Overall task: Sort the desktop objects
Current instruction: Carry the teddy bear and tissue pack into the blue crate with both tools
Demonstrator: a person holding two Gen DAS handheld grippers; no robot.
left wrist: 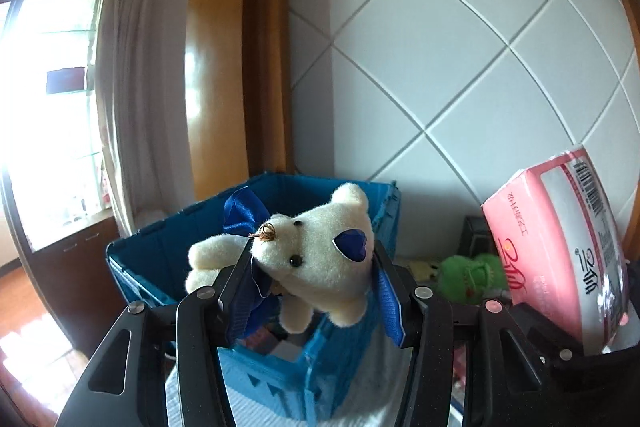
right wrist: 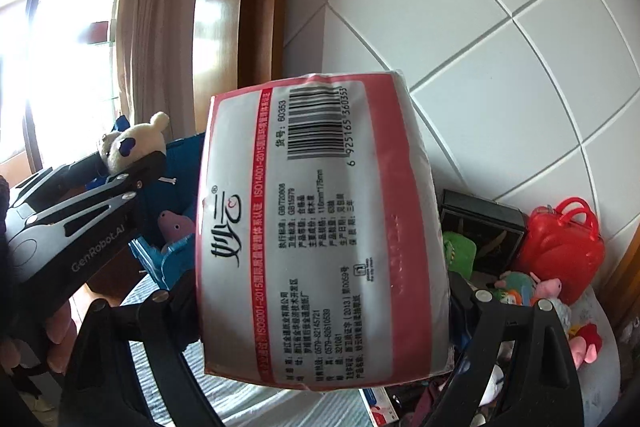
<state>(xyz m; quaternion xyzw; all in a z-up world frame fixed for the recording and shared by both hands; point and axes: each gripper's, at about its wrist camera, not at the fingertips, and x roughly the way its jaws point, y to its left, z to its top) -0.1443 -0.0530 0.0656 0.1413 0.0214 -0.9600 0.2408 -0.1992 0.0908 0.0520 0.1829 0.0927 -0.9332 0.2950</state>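
My left gripper [left wrist: 314,291] is shut on a white teddy bear [left wrist: 316,259] with a blue nose and a blue ribbon, held up over the open blue crate [left wrist: 168,251]. The same bear [right wrist: 132,143] and left gripper [right wrist: 120,167] show at the left of the right wrist view. My right gripper [right wrist: 320,315] is shut on a pink and white tissue pack [right wrist: 320,227], which fills the middle of that view and hides the fingertips. The tissue pack [left wrist: 560,247] also shows at the right edge of the left wrist view.
A green plush [left wrist: 472,279] lies on the table behind the grippers. To the right are a red toy bag [right wrist: 564,251], a black box [right wrist: 480,227] and several small plush toys [right wrist: 532,287]. A purple toy [right wrist: 174,223] sits in the crate. A tiled wall stands behind.
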